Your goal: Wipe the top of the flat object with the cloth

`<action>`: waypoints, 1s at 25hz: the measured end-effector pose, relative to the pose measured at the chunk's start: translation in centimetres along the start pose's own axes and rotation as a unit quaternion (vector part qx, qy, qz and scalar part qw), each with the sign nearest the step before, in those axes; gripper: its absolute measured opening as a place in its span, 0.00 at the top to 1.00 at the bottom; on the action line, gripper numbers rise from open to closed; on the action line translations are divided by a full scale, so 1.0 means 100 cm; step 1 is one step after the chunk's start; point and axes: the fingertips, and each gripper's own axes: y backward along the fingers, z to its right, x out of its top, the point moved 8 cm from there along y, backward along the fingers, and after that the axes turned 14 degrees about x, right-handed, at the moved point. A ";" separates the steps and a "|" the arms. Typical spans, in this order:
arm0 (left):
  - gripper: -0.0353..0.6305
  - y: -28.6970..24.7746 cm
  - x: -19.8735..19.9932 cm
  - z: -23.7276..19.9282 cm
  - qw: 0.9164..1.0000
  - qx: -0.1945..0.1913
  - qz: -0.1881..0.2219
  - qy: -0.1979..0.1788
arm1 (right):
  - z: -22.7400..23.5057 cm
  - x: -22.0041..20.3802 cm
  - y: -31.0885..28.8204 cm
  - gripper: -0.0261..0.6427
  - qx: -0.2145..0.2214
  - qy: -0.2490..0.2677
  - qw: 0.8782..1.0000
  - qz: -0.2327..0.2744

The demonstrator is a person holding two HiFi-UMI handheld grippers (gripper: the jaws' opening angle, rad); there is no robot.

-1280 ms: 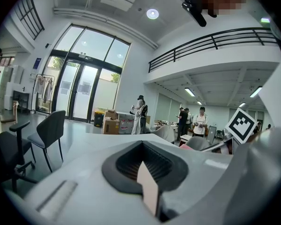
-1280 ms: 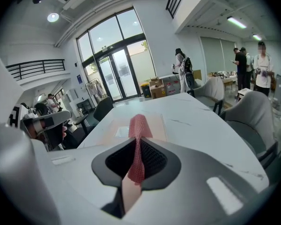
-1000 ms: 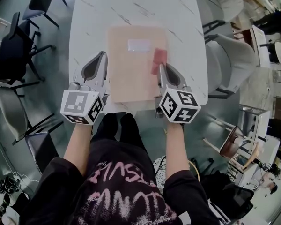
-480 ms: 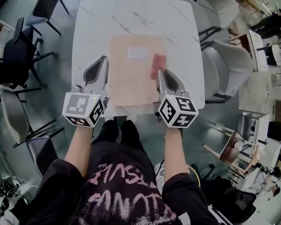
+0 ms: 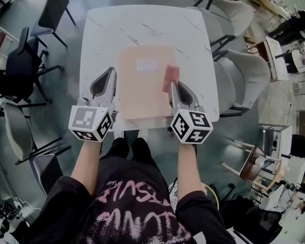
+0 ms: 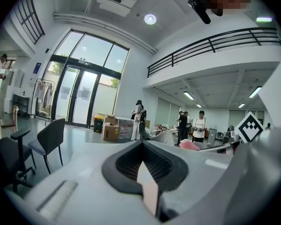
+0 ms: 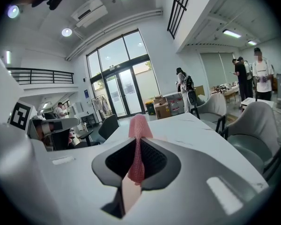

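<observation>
A flat tan object [image 5: 142, 88] with a pale label lies on the white marble table [image 5: 147, 24]. My right gripper [image 5: 174, 84] is over the object's right edge, shut on a pink cloth [image 5: 170, 75]. In the right gripper view the cloth [image 7: 139, 146] is pinched upright between the shut jaws of that gripper [image 7: 136, 142] and sticks out past the tips. My left gripper [image 5: 111, 73] hovers just left of the object's left edge. In the left gripper view its jaws [image 6: 144, 146] are shut with nothing held.
Grey and dark chairs [image 5: 241, 70] ring the table on both sides. The table's near edge runs just under the grippers. In the gripper views, people [image 6: 198, 125] stand far off in a large hall with cardboard boxes [image 6: 110, 132].
The head view has drifted, so the table sits lower in the frame. Both grippers and the cloth keep about the same places beside the flat object.
</observation>
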 end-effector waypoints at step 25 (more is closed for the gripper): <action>0.95 0.010 0.034 -0.005 0.999 0.007 0.029 -0.019 | -0.013 0.030 0.007 0.89 0.015 0.027 0.999 0.039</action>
